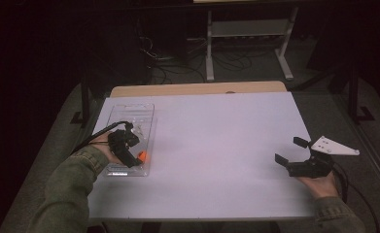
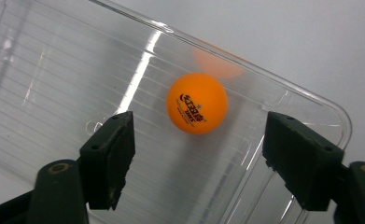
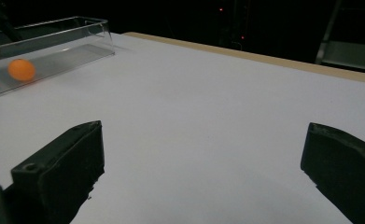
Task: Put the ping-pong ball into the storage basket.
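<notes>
An orange ping-pong ball (image 2: 197,103) with black print lies inside a clear plastic tray (image 2: 68,74), near its corner. In the high view the ball (image 1: 142,156) shows at the tray's (image 1: 134,111) near right side, on the left of the white table. My left gripper (image 2: 196,154) hovers over the tray, open, its jaws wide on either side of the ball and not touching it. My right gripper (image 1: 288,150) rests open near the table's right edge with nothing between its jaws. From the right gripper view the ball (image 3: 21,69) and tray (image 3: 68,32) sit far off at the upper left.
The white table top (image 1: 216,145) spreads wide between the two grippers. A wooden strip (image 1: 197,89) runs along its far edge. Beyond it stand a white metal rack (image 1: 248,34) and loose cables (image 1: 163,63) on the dark floor.
</notes>
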Demonstrator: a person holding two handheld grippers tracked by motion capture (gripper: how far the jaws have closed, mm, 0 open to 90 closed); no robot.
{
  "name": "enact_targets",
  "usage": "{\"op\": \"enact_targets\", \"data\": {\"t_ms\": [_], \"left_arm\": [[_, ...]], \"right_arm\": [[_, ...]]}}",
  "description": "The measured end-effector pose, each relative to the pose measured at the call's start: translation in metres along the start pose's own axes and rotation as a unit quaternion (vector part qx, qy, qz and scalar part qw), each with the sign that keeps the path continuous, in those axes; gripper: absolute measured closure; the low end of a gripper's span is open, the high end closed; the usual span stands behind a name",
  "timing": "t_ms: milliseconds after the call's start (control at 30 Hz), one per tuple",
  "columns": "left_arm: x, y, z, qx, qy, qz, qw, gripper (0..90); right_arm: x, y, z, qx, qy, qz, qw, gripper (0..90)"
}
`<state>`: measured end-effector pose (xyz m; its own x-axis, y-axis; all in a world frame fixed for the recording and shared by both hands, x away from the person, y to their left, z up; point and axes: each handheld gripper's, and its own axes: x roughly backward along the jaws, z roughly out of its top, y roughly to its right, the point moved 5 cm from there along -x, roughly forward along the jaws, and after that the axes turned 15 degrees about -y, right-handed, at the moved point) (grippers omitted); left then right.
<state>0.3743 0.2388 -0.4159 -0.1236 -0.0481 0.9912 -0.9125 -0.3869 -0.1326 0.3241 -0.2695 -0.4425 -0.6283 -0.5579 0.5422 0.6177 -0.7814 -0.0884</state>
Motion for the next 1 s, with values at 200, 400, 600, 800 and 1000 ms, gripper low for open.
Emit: {"op": "enact_targets", "data": {"t_ms": [200,400,600,800,1000], "left_arm": [[0.006,-0.001,0.0,0.009,0.017,0.012,0.9997,12.6],[0.01,-0.004,-0.001,0.03,0.026,0.02,0.999,0.0],[0.014,-0.006,-0.005,0.038,0.032,0.031,0.9983,0.0],[0.019,-0.007,-0.008,0.046,0.047,0.033,0.9973,0.0],[0.026,-0.004,-0.009,0.051,0.068,0.036,0.9958,0.0]], "right_arm": [[0.001,0.0,0.0,-0.002,0.0,-0.001,1.0,0.0],[0.001,0.0,0.0,-0.002,0.0,0.0,1.0,0.0],[0.001,0.0,0.0,-0.002,0.0,-0.001,1.0,0.0],[0.001,0.0,0.0,-0.002,0.001,0.0,1.0,0.0],[0.001,0.0,0.0,-0.002,0.001,-0.001,1.0,0.0]]}}
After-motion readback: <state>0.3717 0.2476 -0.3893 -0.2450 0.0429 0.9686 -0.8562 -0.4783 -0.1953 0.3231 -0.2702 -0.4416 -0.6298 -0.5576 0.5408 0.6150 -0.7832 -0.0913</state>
